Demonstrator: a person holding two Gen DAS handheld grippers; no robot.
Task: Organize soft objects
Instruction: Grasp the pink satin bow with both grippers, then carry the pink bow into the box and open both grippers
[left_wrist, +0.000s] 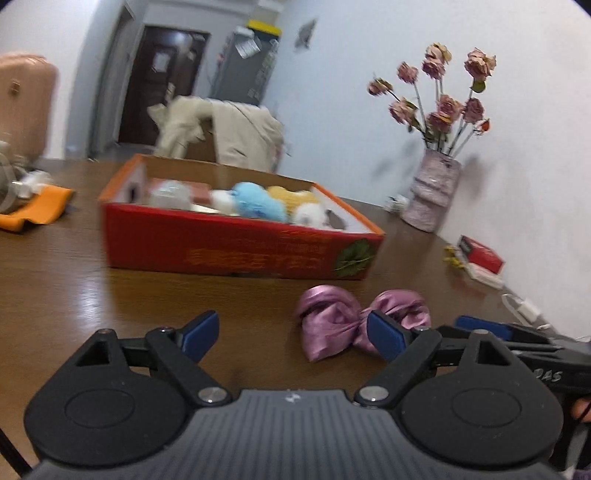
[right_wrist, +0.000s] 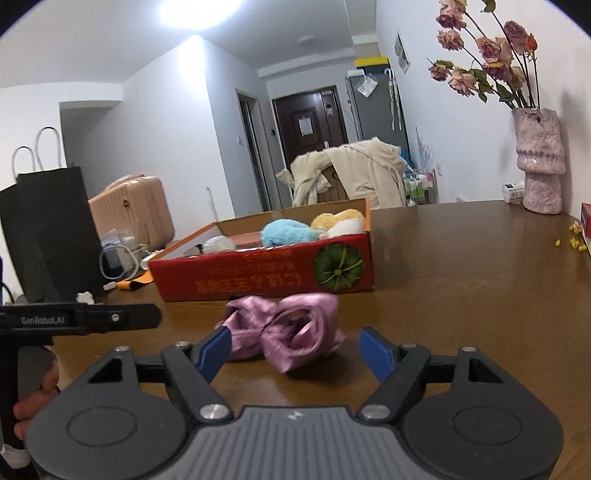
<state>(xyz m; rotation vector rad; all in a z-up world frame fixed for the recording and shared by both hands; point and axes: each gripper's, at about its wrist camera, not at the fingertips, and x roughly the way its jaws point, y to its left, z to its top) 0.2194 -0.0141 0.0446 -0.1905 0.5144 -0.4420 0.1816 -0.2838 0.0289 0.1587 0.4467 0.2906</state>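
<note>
A shiny pink satin bow lies on the brown table in front of a red cardboard box. The box holds plush toys: a blue one, a yellow one and a white one. My left gripper is open just left of the bow, its right pad overlapping the bow's middle. My right gripper is open with the bow lying between and just beyond its fingers, the pads not pressing it.
A pink vase of dried roses stands by the wall at the right. A red book and a white charger lie near it. An orange cloth and a black paper bag are at the left.
</note>
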